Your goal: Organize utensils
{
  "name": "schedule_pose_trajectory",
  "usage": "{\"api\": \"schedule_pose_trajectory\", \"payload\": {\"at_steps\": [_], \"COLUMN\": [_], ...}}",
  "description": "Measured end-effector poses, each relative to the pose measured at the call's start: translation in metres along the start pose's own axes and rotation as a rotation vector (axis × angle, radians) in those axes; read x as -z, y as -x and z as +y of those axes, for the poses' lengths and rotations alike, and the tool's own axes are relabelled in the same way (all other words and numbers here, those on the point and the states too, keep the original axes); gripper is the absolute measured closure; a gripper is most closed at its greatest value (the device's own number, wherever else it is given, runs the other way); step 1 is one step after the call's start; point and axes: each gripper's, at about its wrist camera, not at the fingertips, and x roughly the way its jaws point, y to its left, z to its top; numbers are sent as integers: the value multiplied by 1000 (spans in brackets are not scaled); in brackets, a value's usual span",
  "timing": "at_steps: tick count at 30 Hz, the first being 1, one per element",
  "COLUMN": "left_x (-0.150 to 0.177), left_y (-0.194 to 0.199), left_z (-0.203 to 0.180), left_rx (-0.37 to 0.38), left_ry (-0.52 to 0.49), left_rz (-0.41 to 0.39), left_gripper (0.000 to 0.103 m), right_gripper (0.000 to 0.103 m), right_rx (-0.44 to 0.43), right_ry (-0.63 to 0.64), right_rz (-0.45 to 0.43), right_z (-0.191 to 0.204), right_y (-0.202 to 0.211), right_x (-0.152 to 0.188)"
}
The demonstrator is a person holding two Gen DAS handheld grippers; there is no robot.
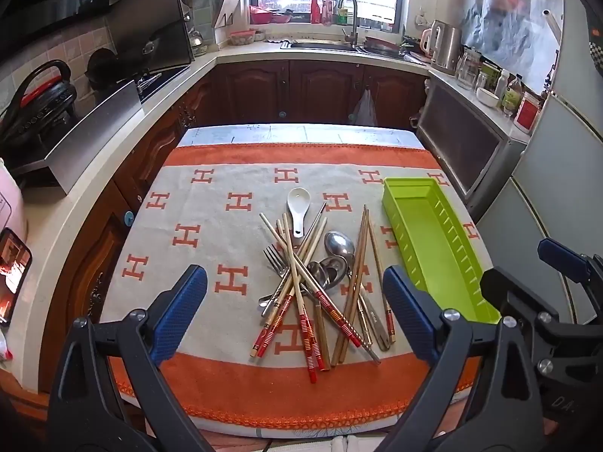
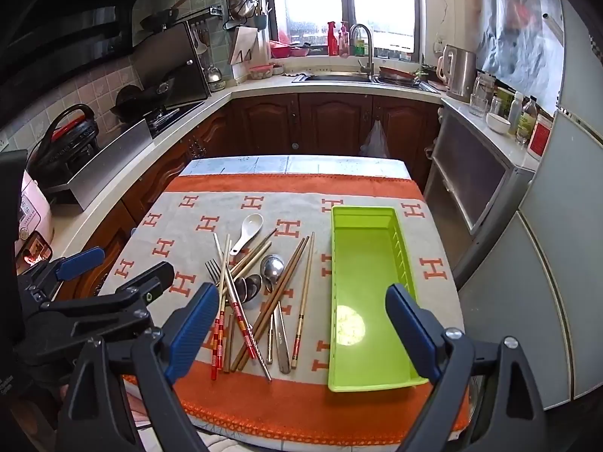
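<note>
A jumble of utensils lies mid-table on an orange and grey cloth: several chopsticks (image 1: 297, 293) (image 2: 241, 293), a fork (image 1: 275, 260) (image 2: 213, 269), metal spoons (image 1: 339, 243) (image 2: 272, 265) and a white ceramic spoon (image 1: 298, 203) (image 2: 248, 229). To their right stands a lime-green tray (image 1: 467, 293) (image 2: 410, 260), with nothing in it. My left gripper (image 1: 296, 312) hovers open above the near table edge, facing the pile. My right gripper (image 2: 301, 329) is open too, over the tray's near left corner. Neither holds anything. Each gripper shows at the edge of the other's view.
The table cloth (image 1: 211, 233) reaches the near edge. Kitchen counters ring the table: a stove (image 2: 166, 113) and cooker at left, a sink (image 2: 339, 77) at the back, a kettle (image 2: 458, 71) and jars at right. A fridge (image 2: 557, 226) stands close on the right.
</note>
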Motion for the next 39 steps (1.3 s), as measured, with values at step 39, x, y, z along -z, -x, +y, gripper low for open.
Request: {"api": "schedule_pose_trajectory", "payload": {"at_steps": [39], "left_x": [-8], "left_y": [-24], "left_z": [4], "left_rx": [-5], "left_ry": [36], "left_rz": [75], "left_gripper": [9], "right_gripper": [13], "right_rx": [-42], "right_ry": [-75], "right_rz": [96], "right_z": [-9], "right_y": [-27], "right_x": [7]}}
